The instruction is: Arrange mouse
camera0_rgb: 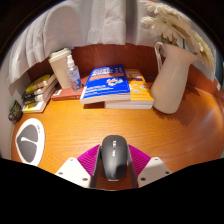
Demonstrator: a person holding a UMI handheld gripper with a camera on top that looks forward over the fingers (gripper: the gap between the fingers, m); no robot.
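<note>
Dark grey and glossy, the mouse (113,157) is sitting between the two fingers of the claw (113,168), its nose pointing ahead over the wooden tabletop (90,125). The magenta pads (88,157) are flanking it closely on both sides, but whether they are actually pressing on its flanks or merely standing about it is something the view is not showing clearly, nor is it plain whether the mouse is resting on the wood or being carried just above it. Beyond the fingers, a stack of books (115,86) with a blue cover on top is lying near the back, a white jug (170,76) is standing beside it, and a round pale mat (30,140) is lying well apart at the other side. Judging from this, the task is looking underway rather than finished: the mouse is in the claw's reach, while its final placing is seeming still to be done.
</note>
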